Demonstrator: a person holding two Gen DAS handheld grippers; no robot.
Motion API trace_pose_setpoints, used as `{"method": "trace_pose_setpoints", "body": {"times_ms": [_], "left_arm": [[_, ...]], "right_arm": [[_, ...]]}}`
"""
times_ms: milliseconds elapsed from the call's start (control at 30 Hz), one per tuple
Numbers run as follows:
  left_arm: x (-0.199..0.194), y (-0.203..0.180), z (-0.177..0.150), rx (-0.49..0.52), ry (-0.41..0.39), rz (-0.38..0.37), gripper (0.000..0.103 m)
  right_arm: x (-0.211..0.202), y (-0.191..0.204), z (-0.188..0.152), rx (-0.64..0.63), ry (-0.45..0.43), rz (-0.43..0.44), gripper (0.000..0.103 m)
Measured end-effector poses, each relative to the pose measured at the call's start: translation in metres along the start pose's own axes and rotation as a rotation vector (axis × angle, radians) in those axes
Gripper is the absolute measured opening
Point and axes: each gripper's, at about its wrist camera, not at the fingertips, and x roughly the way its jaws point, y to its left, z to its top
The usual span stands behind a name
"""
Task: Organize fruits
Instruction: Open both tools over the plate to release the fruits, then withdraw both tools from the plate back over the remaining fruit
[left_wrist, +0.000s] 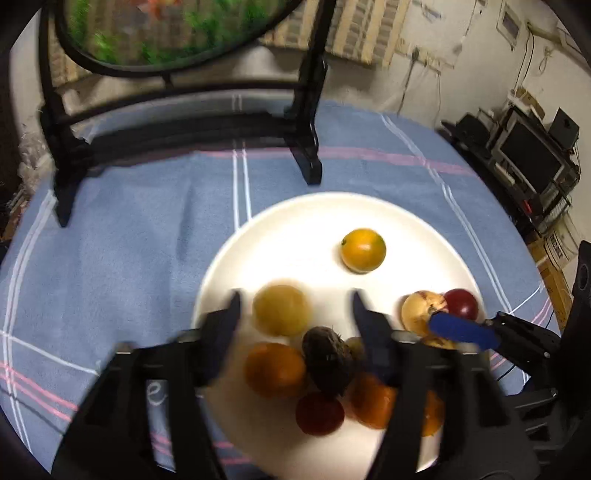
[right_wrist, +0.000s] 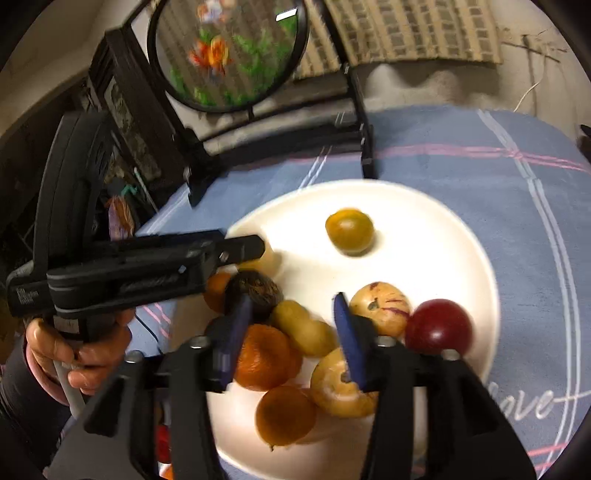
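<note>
A white plate (left_wrist: 295, 221) on the blue checked cloth holds several fruits. One orange-yellow fruit (left_wrist: 363, 250) (right_wrist: 349, 230) lies alone at the far side. My left gripper (left_wrist: 295, 312) is open over the plate, with a blurred yellow-green fruit (left_wrist: 281, 310) between its fingertips, clear of both pads. Below it lie a dark fuzzy fruit (left_wrist: 327, 360) and oranges (left_wrist: 275, 369). My right gripper (right_wrist: 291, 317) is open above a yellow oblong fruit (right_wrist: 303, 326), not gripping it. A streaked pale fruit (right_wrist: 380, 308) and a dark red plum (right_wrist: 438, 325) sit to its right.
A black wooden stand (left_wrist: 306, 147) with a round embroidered screen (right_wrist: 229, 55) stands at the table's back edge, just behind the plate. A person's hand (right_wrist: 74, 350) holds the left tool. Shelves with electronics (left_wrist: 528, 155) stand off the table to the right.
</note>
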Motion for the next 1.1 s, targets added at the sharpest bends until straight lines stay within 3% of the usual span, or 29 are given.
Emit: {"method": "trace_pose_setpoints", "body": {"times_ms": [133,200,400,567,733,933,1100], "left_arm": [[-0.043,-0.006,-0.008,0.028,-0.073,0.019,0.094],[-0.069,-0.007,-0.02,0.018,-0.108,0.023,0.097],[-0.125,-0.009,-0.091,0.017,-0.167,0.049,0.101],[-0.142,-0.014,-0.158,0.008,-0.181,0.035,0.101],[-0.152,-0.035,-0.212,0.09,-0.194,-0.009,0.101],[-0.158,-0.067,-0.231,0.241,-0.234,0.041,0.101],[-0.154,-0.066,-0.229,0.234,-0.202,0.031,0.1]], "right_arm": [[-0.031,0.004,-0.004,0.011,-0.042,0.032,0.052],[-0.051,0.007,-0.012,0.011,-0.071,0.036,0.058],[-0.087,0.018,-0.059,-0.057,-0.078,-0.009,0.058],[-0.103,0.021,-0.098,-0.127,-0.05,-0.001,0.058],[-0.122,0.031,-0.132,-0.201,-0.016,-0.05,0.056],[-0.125,0.044,-0.153,-0.199,0.033,-0.071,0.046],[-0.112,0.042,-0.164,-0.171,0.138,-0.082,0.037]]}}
